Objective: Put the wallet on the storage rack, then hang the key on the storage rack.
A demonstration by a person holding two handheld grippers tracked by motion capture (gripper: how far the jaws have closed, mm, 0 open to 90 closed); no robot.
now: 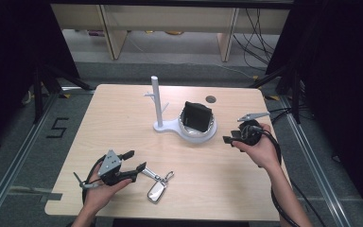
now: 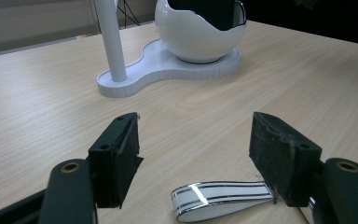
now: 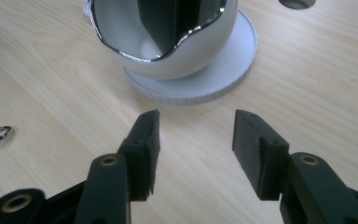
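Note:
A silver key fob (image 1: 156,192) lies near the table's front edge, joined to a grey-and-white strap (image 1: 147,173) and a metal clip (image 1: 167,178). My left gripper (image 1: 137,160) is open just left of the strap. In the left gripper view the strap's loop (image 2: 223,198) lies on the wood between the jaws of the left gripper (image 2: 196,144), its far end against the right-hand jaw. My right gripper (image 1: 230,137) is open and empty, just right of a white bowl (image 1: 209,133) holding a black object (image 1: 197,116). The right gripper (image 3: 196,140) faces the bowl (image 3: 182,60).
The bowl shares a white base (image 2: 168,70) with an upright white pole (image 1: 155,101) that has small pegs. A round cable hole (image 1: 211,99) sits in the tabletop behind the bowl. Black cables trail off the table's right edge. The light wooden table (image 1: 123,127) has bare room at left.

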